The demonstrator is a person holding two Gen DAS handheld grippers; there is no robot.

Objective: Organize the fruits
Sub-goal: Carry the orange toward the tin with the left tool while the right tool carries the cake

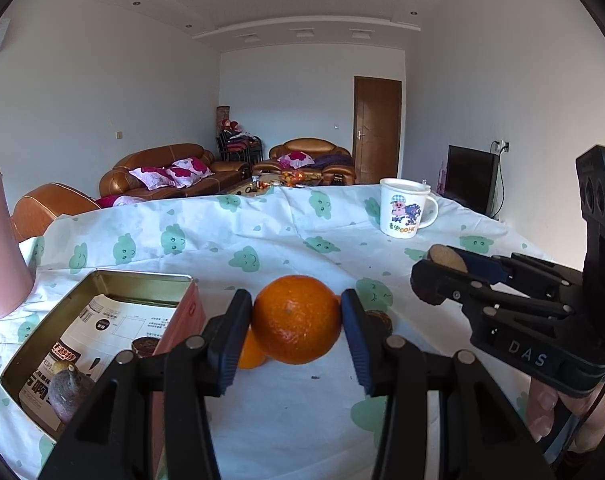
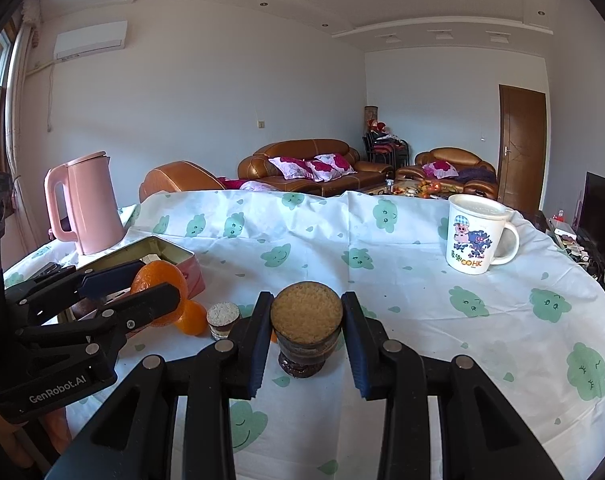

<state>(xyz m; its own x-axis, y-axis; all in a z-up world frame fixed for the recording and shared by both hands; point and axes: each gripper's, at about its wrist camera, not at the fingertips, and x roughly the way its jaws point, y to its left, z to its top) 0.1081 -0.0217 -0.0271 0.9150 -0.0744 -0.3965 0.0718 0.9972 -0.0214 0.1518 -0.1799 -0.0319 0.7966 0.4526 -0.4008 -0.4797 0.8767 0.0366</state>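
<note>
The counter point(image 2: 422, 280) is draped in a white cloth printed with green smiling clouds. On it a pink kettle point(image 2: 88, 204) stands at the far left, with an open pink tin point(image 2: 170, 258) just beside it. A small orange point(image 2: 194, 318) and a little layered cup point(image 2: 222, 320) sit near the tin. A cartoon-printed white mug point(image 2: 476, 240) stands well apart at the far right.

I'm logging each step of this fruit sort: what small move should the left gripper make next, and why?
Probably carry the orange left and over the open tin. The left gripper is shut on it, lifted above a second orange on the tablecloth, and the tin already holds one dark fruit.
</note>
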